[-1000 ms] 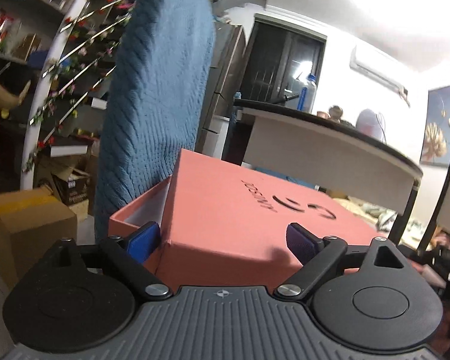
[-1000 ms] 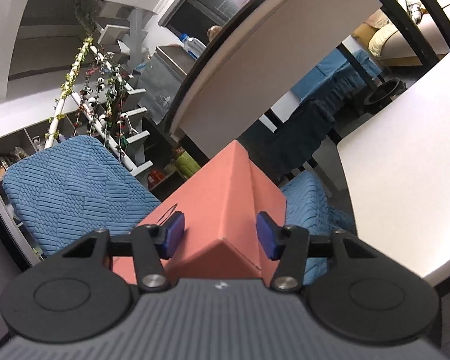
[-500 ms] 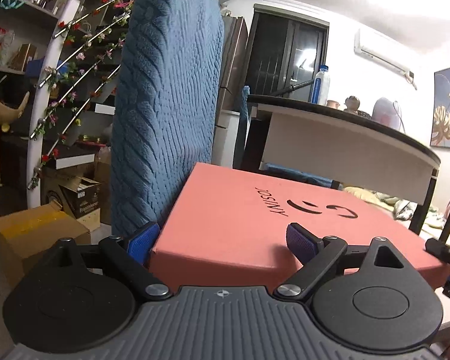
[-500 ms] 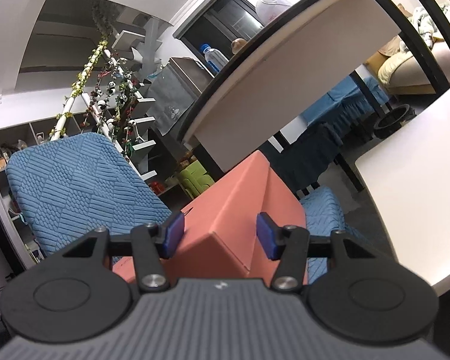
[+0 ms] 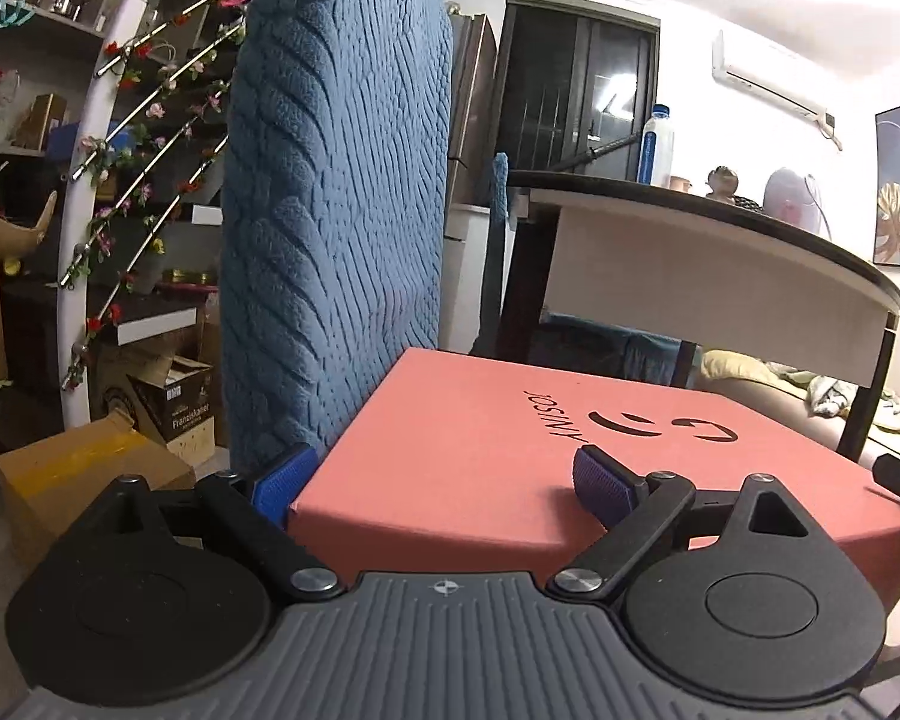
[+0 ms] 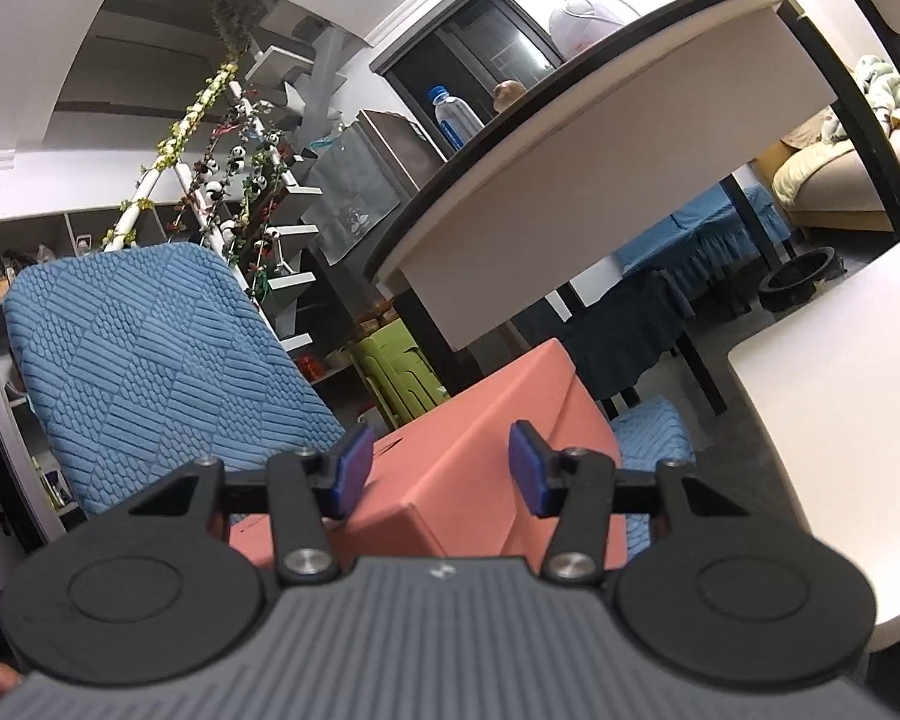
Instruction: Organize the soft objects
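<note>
A salmon-pink cardboard box (image 5: 510, 450) with black lettering on its lid fills the middle of the left wrist view. My left gripper (image 5: 441, 480) is shut on its near corner, one blue pad against the left side and the other over the lid top. In the right wrist view my right gripper (image 6: 438, 468) is shut on another corner of the same box (image 6: 480, 438). The box sits on a chair seat (image 6: 654, 426) with a blue textured cover. The chair's blue-covered backrest (image 5: 330, 210) stands upright just behind the box. What the box holds is hidden.
A white tabletop (image 6: 840, 420) lies close on the right. A dark-rimmed round table (image 5: 720, 240) with a water bottle (image 5: 657, 144) stands behind. Cardboard boxes (image 5: 84, 480) sit on the floor at left, below a staircase rail with flower garlands (image 5: 120, 150).
The lid was tilted up with the white inside showing at the left; now it lies flat and closed. Both grippers kept their hold and shifted with it.
</note>
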The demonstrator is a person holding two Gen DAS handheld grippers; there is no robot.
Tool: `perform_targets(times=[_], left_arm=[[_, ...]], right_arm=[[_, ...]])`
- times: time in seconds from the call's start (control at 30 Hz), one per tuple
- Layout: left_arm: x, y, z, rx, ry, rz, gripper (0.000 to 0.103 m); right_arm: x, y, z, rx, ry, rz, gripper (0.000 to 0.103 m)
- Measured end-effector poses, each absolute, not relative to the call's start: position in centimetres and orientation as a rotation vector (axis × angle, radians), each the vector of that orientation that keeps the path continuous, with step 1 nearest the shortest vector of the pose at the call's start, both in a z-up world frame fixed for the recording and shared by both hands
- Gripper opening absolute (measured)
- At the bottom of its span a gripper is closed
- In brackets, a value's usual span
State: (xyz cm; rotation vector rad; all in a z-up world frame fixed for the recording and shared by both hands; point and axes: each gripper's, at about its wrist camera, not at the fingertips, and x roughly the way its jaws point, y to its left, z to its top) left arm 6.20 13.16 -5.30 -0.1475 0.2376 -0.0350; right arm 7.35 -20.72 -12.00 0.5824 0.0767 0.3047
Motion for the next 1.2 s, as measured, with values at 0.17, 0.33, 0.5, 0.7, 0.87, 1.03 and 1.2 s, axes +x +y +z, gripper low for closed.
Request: perform_targets(times=[0.17, 0.33, 0.5, 0.7, 0.87, 1.03, 1.2], left_arm=[[6.4, 13.5, -6.1, -0.16, 0.266, -0.045, 0.093], [6.5, 13.4, -6.7, -0.156, 0.298, -0.039, 0.094], [6.5, 13.5, -6.9, -0.163, 0.304, -0.032, 0.094], [5.0, 12.4, -5.8, -0.096, 0.281, -0.008, 0.096], [2.9, 10.7, -4.8, -0.084, 0.247, -0.036, 0.097], [1.2, 8.4, -4.3, -0.072, 0.237, -0.054, 0.098], [-0.5, 6.1, -4.1, -0.053, 0.223, -0.077, 0.099]], right_arm=[[7.9, -20.6, -12.0, 0.566, 0.084, 0.305, 0.051], [8.4, -20.5, -12.4, 0.536, 0.137, 0.296, 0.047], [8.7, -20.6, -12.3, 0.51, 0.165, 0.309, 0.047], [7.6, -21.0, -10.7, 0.437, 0.177, 0.305, 0.041], [6.0, -21.4, -9.3, 0.36, 0.168, 0.295, 0.041], [3.6, -22.3, -8.3, 0.298, 0.152, 0.283, 0.041], [1.3, -23.2, -7.8, 0.258, 0.145, 0.268, 0.041]])
